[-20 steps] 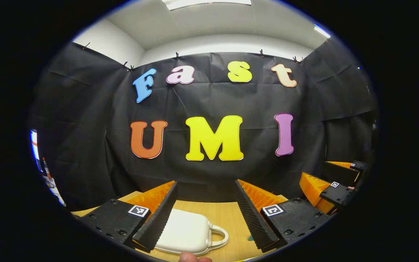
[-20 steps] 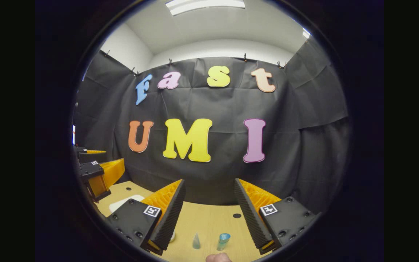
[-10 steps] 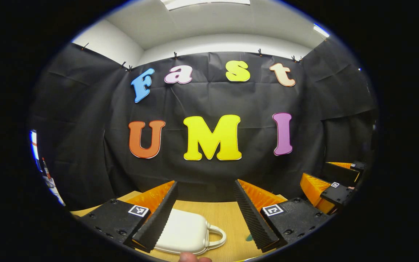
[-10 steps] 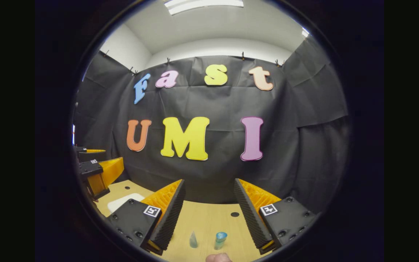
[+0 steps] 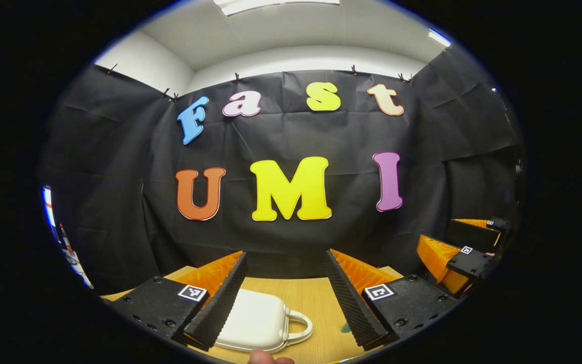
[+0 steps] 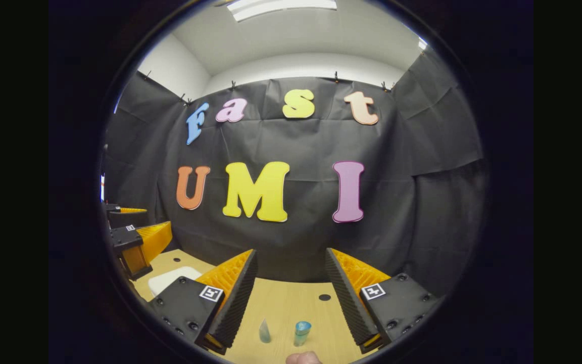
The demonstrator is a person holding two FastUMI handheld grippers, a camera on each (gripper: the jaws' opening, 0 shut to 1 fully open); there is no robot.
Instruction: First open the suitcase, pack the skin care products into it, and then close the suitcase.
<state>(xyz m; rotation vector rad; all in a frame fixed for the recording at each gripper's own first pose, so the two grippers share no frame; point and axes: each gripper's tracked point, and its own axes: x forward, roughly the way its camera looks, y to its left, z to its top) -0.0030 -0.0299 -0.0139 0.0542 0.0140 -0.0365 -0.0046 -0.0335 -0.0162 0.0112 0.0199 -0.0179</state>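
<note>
Two tools hung over the wooden surface (image 5: 316,303), each with its fingers spread wide and nothing between them. Nearest the left tool (image 5: 285,303), at the bottom rim of the left gripper view, one fingertip (image 5: 263,358) of the person showed. Just beyond it lay one white suitcase (image 5: 253,321), closed and flat on the surface, its looped handle (image 5: 298,326) pointing toward that tool's right finger; the tool's left finger hid the suitcase's left edge. One small teal scrap (image 5: 345,328) peeked out beside the right finger, too hidden to tell what it was. Farther off to the right hovered the right tool (image 5: 455,253), apart from the suitcase.

In the right gripper view, a bit of the person's hand (image 6: 302,358) sat at the bottom rim. Ahead of it, between the right tool's (image 6: 291,301) fingers but untouched, stood two skin care products: one small clear cone-shaped piece (image 6: 264,331) and one blue bottle (image 6: 301,332), side by side and apart. One dark round hole (image 6: 324,297) marked the surface farther out. To the left, a corner of the suitcase (image 6: 170,278) showed behind the left finger, with the left tool (image 6: 137,237) above it. Black cloth (image 6: 296,242) closed the far side.
</note>
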